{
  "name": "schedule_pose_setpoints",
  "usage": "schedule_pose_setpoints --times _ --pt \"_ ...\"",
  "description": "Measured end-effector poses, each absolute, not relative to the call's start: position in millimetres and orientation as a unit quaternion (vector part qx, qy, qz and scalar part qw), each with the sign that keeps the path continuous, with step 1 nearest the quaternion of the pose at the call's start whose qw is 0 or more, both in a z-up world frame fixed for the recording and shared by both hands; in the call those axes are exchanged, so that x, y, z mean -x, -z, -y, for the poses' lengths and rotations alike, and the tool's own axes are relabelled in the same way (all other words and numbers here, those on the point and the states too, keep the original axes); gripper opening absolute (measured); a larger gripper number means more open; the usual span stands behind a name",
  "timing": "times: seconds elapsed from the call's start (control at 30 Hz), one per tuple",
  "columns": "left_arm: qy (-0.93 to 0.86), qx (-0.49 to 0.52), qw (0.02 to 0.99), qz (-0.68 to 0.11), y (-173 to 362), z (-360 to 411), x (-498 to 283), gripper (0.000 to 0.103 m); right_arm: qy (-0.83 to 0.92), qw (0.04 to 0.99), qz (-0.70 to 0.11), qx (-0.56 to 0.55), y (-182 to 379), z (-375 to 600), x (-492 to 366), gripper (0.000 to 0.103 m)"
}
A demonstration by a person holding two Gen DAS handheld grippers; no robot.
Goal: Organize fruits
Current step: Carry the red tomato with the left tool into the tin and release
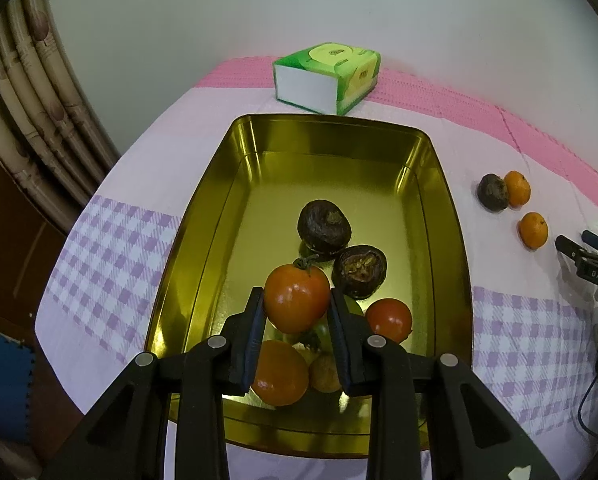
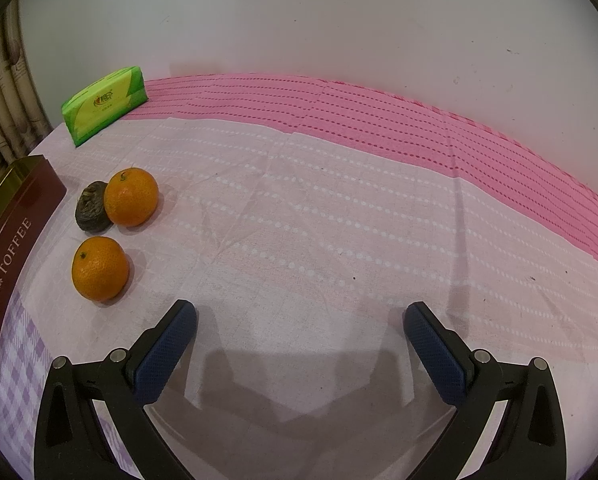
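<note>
My left gripper (image 1: 297, 300) is shut on an orange-red tomato (image 1: 297, 296) with a green stem, held over the near end of the gold tin (image 1: 331, 136). Inside the tin lie two dark brown fruits (image 1: 325, 230) (image 1: 359, 272), a red tomato (image 1: 389, 320), an orange fruit (image 1: 279, 374) and a smaller one partly hidden by my fingers. On the cloth to the tin's right sit two oranges (image 2: 131, 197) (image 2: 100, 268) and a dark fruit (image 2: 93, 212). My right gripper (image 2: 301, 316) stands open over bare cloth, right of these fruits, nothing between its fingers.
A green tissue box (image 1: 327, 76) lies beyond the tin near the wall. The tin's maroon outer side (image 2: 15, 248) reads TOFFEE. A pink strip of cloth (image 2: 379, 112) runs along the wall. Curtains (image 1: 31, 120) hang at the left, past the table's edge.
</note>
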State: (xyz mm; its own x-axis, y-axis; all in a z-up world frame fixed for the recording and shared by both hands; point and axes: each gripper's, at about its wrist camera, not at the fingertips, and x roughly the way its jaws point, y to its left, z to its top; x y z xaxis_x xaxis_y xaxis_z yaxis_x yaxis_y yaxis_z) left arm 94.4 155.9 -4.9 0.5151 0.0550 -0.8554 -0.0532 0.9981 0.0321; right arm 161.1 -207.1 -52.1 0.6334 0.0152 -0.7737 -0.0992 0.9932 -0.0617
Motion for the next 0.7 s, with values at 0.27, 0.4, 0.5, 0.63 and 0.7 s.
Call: schedule_pose_setpoints --times 0.27,0.4,0.5,0.63,0.7 --pt "-0.028 0.005 0.872 -0.488 7.3 -156.8 -92.9 0.027 -0.043 0.897 -0.437 0.056 51.8 204.7 -161.0 0.103" --pt "-0.027 0.006 0.873 -0.487 7.9 -157.2 -92.7 0.028 -0.066 0.892 -0.442 0.070 52.8 194.4 -153.0 0.103" --pt "-0.027 0.006 0.873 -0.486 7.9 -157.6 -92.3 0.028 -0.078 0.889 -0.445 0.077 52.7 184.7 -147.4 0.103" --pt "-0.030 0.008 0.873 -0.486 8.1 -158.6 -92.9 0.029 -0.078 0.888 -0.446 0.078 53.2 174.2 -141.3 0.103" --pt "-0.028 0.012 0.873 -0.487 8.4 -159.3 -93.7 0.029 -0.084 0.887 -0.446 0.083 53.3 166.3 -137.8 0.103"
